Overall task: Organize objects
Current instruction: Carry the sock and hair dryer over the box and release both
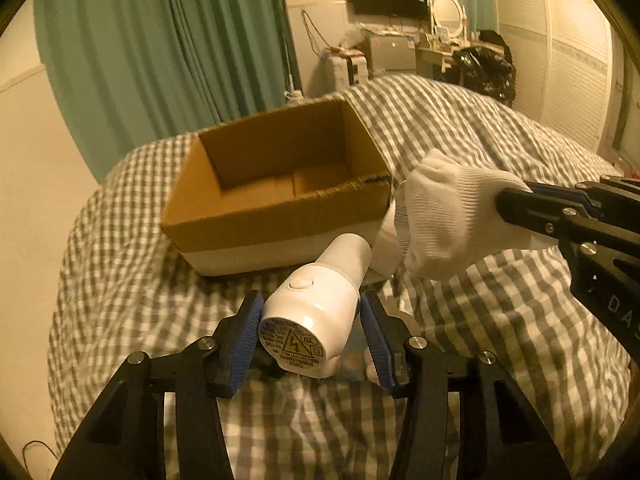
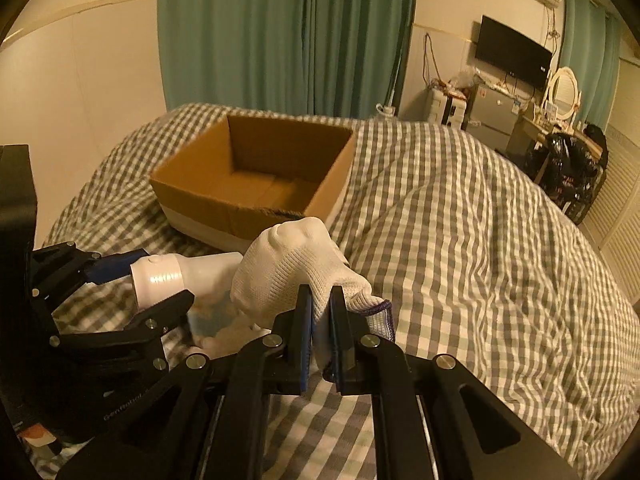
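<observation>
The white hair dryer sits between the blue pads of the left hand-held gripper, just short of the near wall of the cardboard box and above the checked bed cover. The left pad touches its body; a thin gap seems to show at the right pad, so whether the jaws are truly clamped on it I cannot tell. Its long axis runs away from the left camera: the flat labelled back end, with a warning triangle, faces the camera, and the narrower nozzle points forward and a little right, toward the box's near right corner. From the right wrist view the same dryer lies crosswise, nozzle toward the right. The white knitted glove is next to it, just beside the nozzle tip and also in front of the box; the right hand-held gripper is closed almost fully on the cuff end, pinching the fabric so the glove's body bulges forward toward the box. The box interior, as far as both views reach, shows only bare cardboard, so nothing appears to be packed yet. I judge the task to be at an early stage: both items are taken up or nearly so, and carrying them over the rim and releasing them inside is what remains.
</observation>
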`<action>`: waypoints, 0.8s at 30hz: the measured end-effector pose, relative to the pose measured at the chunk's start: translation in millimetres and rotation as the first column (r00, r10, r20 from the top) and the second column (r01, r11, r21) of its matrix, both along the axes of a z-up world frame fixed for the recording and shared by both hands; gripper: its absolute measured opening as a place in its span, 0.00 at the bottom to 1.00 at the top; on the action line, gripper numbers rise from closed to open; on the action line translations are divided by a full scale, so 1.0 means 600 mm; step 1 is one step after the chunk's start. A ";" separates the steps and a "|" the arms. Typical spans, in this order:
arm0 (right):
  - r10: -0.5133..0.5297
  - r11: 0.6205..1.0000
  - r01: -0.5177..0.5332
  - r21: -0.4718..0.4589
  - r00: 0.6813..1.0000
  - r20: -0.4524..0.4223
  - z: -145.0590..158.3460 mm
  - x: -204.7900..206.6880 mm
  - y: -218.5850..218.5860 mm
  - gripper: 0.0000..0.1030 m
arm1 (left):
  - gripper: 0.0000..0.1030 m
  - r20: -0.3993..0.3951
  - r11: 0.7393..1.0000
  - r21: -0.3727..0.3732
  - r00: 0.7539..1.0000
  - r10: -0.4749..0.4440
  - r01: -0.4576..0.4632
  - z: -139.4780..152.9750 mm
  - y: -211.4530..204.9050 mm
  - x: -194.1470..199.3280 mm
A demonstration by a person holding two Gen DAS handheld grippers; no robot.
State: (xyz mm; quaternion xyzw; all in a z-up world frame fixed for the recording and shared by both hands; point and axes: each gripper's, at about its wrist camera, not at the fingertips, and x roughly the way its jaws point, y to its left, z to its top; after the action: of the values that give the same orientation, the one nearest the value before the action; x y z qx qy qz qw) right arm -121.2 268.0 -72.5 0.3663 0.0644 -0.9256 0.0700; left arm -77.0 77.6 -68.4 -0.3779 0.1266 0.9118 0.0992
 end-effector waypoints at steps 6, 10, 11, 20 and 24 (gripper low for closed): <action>0.003 1.000 -0.002 0.027 0.998 -0.068 0.052 0.024 -0.019 0.08 | 0.50 -0.028 1.000 -0.009 1.000 0.004 -0.004 0.051 -0.018 0.008; 0.003 0.999 0.001 0.038 0.994 -0.106 0.084 0.030 -0.023 0.08 | 0.50 -0.060 1.000 0.005 0.998 0.009 -0.009 0.092 -0.027 -0.003; 0.002 1.000 0.001 0.031 0.994 -0.112 0.094 0.028 -0.022 0.08 | 0.50 -0.068 1.000 0.017 0.998 0.015 -0.014 0.104 -0.031 -0.010; 0.029 0.997 -0.040 -0.062 0.984 -0.174 0.173 -0.029 -0.041 0.08 | 0.50 -0.121 0.991 0.086 0.987 0.110 -0.100 0.178 -0.081 -0.087; 0.042 0.995 -0.057 -0.078 0.981 -0.187 0.189 -0.070 -0.051 0.08 | 0.50 -0.137 0.990 0.074 0.982 0.128 -0.119 0.187 -0.093 -0.127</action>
State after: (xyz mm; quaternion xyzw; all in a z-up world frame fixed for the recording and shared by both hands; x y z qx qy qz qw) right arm -163.5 237.5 41.0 0.2737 0.0410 -0.9555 0.1020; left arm -153.0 21.8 43.9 -0.3160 0.0795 0.9443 0.0455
